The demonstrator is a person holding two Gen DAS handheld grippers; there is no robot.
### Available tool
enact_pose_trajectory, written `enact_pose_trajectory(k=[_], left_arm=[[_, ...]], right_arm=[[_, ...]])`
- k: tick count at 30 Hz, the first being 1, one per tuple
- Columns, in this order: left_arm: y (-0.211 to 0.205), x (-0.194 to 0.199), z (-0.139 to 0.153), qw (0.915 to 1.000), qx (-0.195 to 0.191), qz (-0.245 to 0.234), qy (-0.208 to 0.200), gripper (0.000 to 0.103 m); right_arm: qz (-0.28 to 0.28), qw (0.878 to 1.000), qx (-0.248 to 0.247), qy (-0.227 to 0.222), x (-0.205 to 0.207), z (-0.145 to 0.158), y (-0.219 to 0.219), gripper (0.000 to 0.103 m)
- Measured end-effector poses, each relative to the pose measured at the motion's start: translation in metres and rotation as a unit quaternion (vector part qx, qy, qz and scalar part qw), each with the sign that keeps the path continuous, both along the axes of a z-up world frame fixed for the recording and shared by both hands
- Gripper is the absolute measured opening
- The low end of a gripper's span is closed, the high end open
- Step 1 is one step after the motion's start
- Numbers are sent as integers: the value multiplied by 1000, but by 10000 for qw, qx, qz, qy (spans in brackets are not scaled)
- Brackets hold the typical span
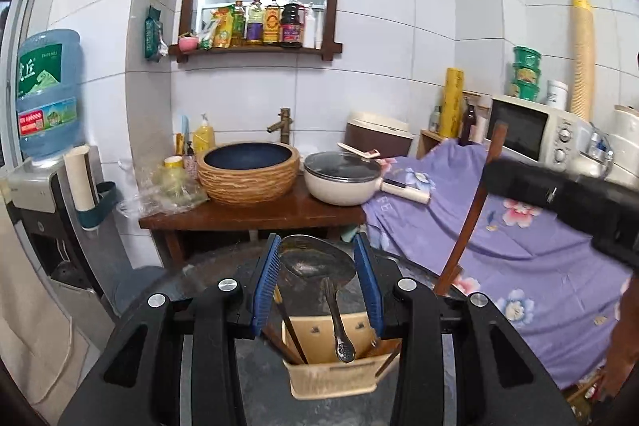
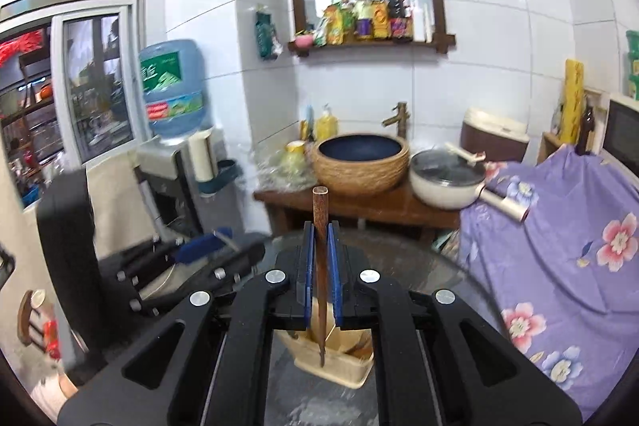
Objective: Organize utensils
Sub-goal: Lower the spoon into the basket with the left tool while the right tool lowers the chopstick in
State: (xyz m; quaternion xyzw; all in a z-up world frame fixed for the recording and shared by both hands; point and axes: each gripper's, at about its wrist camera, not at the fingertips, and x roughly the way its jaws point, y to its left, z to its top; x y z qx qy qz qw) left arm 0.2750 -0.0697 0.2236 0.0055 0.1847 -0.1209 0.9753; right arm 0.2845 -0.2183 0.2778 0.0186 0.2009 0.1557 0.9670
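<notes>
Jaws on the left gripper (image 1: pixel 315 286) are standing apart, their blue pads flanking the bowl of a metal spoon (image 1: pixel 319 266) without clearly pressing on it; the spoon is standing bowl-up with its handle dropping into a beige utensil holder (image 1: pixel 333 374), which is sitting on a dark round surface (image 1: pixel 207 266) directly below. Dark chopsticks (image 1: pixel 289 326) are leaning in the holder's left side, beside the spoon handle. Moving right in the left wrist view, a wooden utensil handle (image 1: pixel 471 210) is slanting up from the holder's right side toward the black body of the other gripper. Seen from its own camera, the right gripper (image 2: pixel 319 266) is gripping that wooden handle (image 2: pixel 320 266) between closed blue pads, and the handle is running nearly upright with its lower end reaching down into the same beige holder (image 2: pixel 339 366). Beyond, a woven-sided basin (image 2: pixel 361 162) and a lidded white pot (image 2: pixel 447 182) are resting on a brown wooden counter (image 2: pixel 359 206), the pot just right of the basin. Farther right, a purple floral cloth (image 2: pixel 559 246) is draping over something bulky, next to the round surface.
</notes>
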Motion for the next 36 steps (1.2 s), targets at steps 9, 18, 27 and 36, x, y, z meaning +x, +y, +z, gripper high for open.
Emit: enact_pose_trajectory(k=[9, 18, 27, 36], left_arm=[[-11, 36, -36, 9992, -54, 355, 175, 37], [-17, 42, -85, 9982, 67, 416, 431, 37], [-28, 45, -123, 9965, 371, 367, 646, 37], [-33, 47, -145, 9945, 559, 268, 844, 37]], right_arm=[[-267, 9996, -28, 89, 42, -27, -4, 8], [-265, 9987, -201, 374, 45, -88, 2, 8], [-282, 9978, -317, 504, 47, -122, 7, 8], [-394, 9962, -341, 693, 55, -142, 2, 8]])
